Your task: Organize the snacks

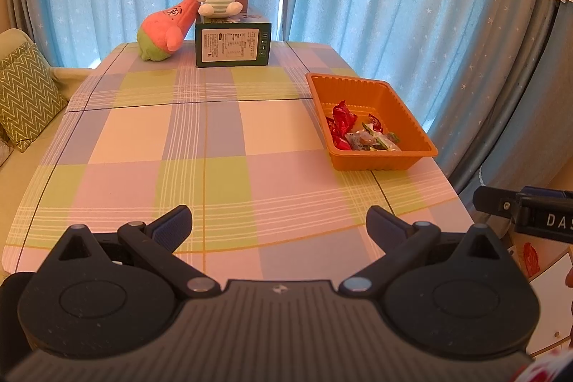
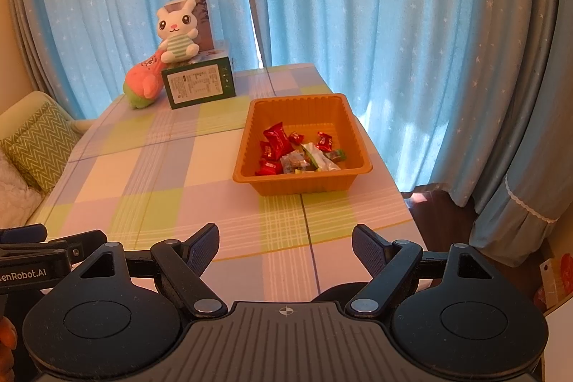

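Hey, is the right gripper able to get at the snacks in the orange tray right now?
Probably yes. The right gripper is open and empty, and only bare tablecloth lies between it and the open-topped orange tray holding the snacks.

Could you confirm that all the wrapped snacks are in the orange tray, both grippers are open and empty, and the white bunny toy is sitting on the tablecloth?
One detail is off: the white bunny toy sits on top of the green box, not on the tablecloth, as the right wrist view shows. The snacks are in the orange tray, and both grippers are open and empty.
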Action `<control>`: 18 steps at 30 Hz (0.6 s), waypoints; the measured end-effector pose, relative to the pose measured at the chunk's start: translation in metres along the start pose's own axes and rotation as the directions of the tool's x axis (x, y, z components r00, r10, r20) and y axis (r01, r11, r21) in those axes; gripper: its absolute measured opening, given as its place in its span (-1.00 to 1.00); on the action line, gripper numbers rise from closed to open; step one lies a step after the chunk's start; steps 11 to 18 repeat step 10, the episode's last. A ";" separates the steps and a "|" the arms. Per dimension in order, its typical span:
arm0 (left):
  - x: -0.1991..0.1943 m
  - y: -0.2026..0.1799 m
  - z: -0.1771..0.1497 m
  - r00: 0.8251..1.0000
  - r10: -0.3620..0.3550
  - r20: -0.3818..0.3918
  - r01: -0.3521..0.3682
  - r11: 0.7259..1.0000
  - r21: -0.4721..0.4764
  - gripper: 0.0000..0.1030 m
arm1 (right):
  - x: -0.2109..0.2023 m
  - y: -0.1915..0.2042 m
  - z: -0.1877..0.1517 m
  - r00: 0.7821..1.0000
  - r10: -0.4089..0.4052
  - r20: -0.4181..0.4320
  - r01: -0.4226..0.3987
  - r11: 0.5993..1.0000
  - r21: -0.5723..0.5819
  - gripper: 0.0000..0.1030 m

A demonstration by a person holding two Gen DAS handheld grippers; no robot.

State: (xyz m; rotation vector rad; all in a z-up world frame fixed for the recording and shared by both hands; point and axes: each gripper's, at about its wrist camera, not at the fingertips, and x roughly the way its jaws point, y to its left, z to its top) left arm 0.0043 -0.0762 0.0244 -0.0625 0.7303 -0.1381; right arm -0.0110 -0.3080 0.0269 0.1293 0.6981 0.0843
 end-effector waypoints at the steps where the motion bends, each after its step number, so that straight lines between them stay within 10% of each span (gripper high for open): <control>1: 0.000 0.000 0.000 1.000 0.000 -0.001 0.000 1.000 0.000 1.00 | 0.000 0.000 -0.001 1.000 0.000 0.000 0.000 1.000 0.001 0.57; 18: -0.002 0.001 -0.001 1.000 -0.010 0.006 0.010 1.000 -0.013 1.00 | -0.001 0.000 -0.001 1.000 0.005 -0.002 -0.005 1.000 0.002 0.57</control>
